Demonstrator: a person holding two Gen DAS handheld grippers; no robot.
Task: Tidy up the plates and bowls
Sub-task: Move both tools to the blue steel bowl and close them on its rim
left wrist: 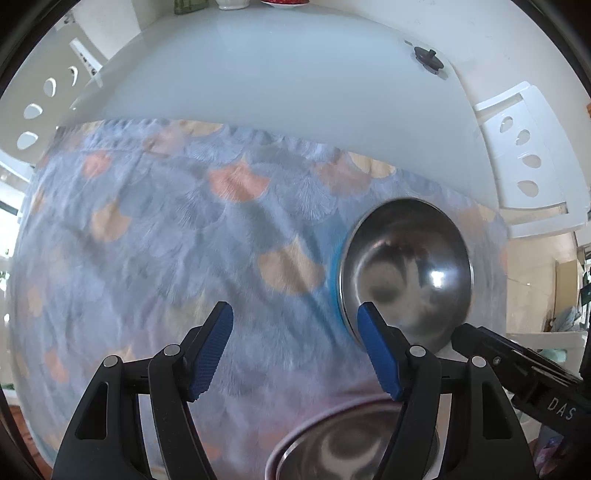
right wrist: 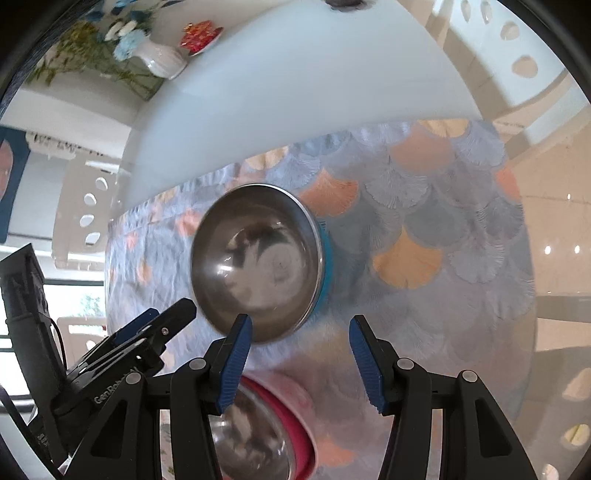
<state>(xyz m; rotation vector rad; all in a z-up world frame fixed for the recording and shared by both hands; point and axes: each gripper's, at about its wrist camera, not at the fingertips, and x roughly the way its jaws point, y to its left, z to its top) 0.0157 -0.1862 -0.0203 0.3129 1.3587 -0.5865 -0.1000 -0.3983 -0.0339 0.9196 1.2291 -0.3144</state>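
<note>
Left gripper (left wrist: 295, 350): wide open, empty.
Right gripper (right wrist: 301, 358): wide open, empty.
Risk: blue bowl (right wrist: 258, 269) may slide on cloth (right wrist: 424, 229) if nudged.

A fan-patterned cloth (left wrist: 166, 229) in blue, peach and orange covers the near part of a white table (left wrist: 258, 74). At the far end of the table stand a white vase (right wrist: 162, 61) of blue and white flowers and a red dish (right wrist: 201, 35). White chairs (left wrist: 524, 155) with oval cut-outs flank the table.
</note>
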